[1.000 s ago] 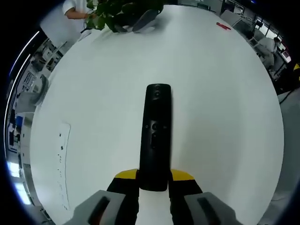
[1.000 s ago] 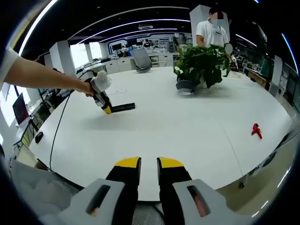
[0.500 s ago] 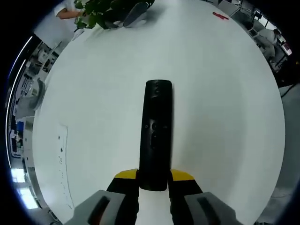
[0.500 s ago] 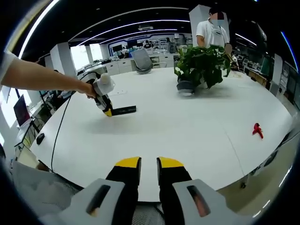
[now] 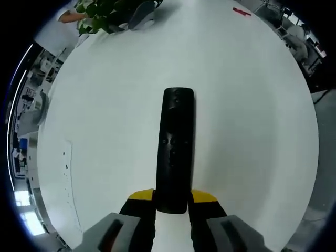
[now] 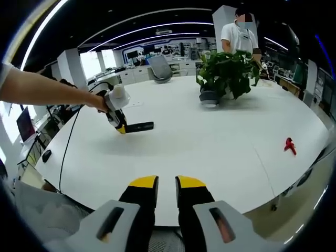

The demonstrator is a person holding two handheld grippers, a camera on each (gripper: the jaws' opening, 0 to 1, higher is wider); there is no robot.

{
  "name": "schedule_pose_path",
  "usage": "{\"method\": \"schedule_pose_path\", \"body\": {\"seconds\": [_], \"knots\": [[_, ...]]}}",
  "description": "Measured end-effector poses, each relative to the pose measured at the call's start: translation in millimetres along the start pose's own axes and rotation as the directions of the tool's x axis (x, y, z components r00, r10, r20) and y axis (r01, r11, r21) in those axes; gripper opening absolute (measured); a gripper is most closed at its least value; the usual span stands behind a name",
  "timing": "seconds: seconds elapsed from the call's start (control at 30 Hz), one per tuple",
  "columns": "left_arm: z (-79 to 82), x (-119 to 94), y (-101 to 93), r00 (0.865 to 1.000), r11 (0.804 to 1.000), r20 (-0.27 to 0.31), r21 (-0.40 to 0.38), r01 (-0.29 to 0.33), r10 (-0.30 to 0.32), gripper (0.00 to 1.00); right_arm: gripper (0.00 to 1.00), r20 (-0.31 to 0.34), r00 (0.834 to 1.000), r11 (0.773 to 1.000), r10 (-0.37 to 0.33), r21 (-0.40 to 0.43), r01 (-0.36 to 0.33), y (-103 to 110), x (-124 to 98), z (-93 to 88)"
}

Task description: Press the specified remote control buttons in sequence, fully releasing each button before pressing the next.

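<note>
Raised left hand-held gripper clamps one remote.

Right gripper rises from bottom centre, yellow-tipped jaws nearly together with a narrow gap, nothing between them, over the near edge of a big white table. Left of centre, the left gripper, held by an outstretched arm from the left edge, clamps a black remote above the tabletop. Potted plant upper right on the table, a person behind it. Small red object at right edge of table.
</note>
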State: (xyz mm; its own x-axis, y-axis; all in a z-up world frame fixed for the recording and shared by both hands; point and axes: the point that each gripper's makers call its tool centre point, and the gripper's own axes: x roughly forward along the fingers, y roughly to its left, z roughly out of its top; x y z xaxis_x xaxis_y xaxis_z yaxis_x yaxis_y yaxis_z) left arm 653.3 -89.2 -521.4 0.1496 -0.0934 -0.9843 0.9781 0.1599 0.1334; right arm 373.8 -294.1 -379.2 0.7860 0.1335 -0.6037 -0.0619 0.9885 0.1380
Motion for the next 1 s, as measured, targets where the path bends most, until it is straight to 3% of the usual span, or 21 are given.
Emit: {"method": "schedule_pose_path", "body": {"seconds": [0.33, 1.0], "knots": [[-0.8, -1, -14.2, 1.0, 1.0, -0.021, 0.022, -0.007, 0.007, 0.23, 0.12, 0.002, 1.0, 1.0, 0.013, 0.009, -0.013, 1, 0, 0.3], [-5.7, -5, -55.5, 1.0, 1.0, 0.0, 0.002, 0.023, -0.023, 0.23, 0.11, 0.007, 0.999, 0.999, 0.039, 0.025, -0.039, 5, 0, 0.6]]}}
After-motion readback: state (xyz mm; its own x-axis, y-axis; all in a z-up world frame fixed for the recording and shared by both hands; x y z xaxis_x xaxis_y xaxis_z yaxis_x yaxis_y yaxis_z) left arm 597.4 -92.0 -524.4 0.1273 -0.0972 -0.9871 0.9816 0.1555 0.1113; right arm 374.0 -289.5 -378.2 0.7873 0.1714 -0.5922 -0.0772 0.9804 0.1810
